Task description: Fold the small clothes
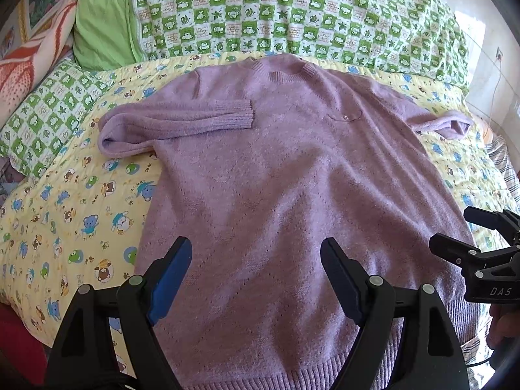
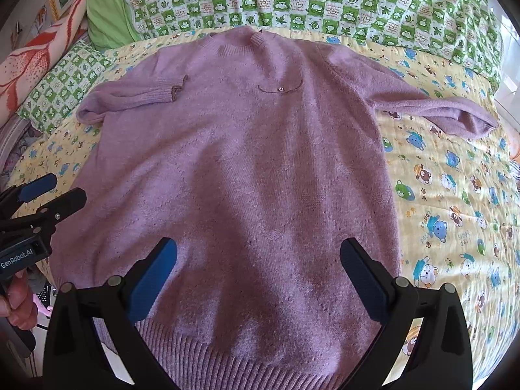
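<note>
A lilac knitted sweater [image 1: 276,178] lies flat, front up, on a yellow cartoon-print quilt [image 1: 65,214]; it also shows in the right wrist view [image 2: 234,169]. Its left sleeve [image 1: 182,120] is folded in across the chest. Its right sleeve [image 2: 438,110] stretches out to the right. My left gripper [image 1: 256,276] is open and empty above the hem's left part. My right gripper [image 2: 258,276] is open and empty above the hem's middle. Each gripper shows at the edge of the other's view: the right gripper [image 1: 455,234] and the left gripper [image 2: 55,191].
A green-and-white checked quilt [image 1: 292,13] is bunched along the far side of the bed. A green pillow [image 1: 104,19] and a red-patterned blanket [image 1: 29,61] lie at the far left. A wall with a cable [image 1: 494,91] is at the right.
</note>
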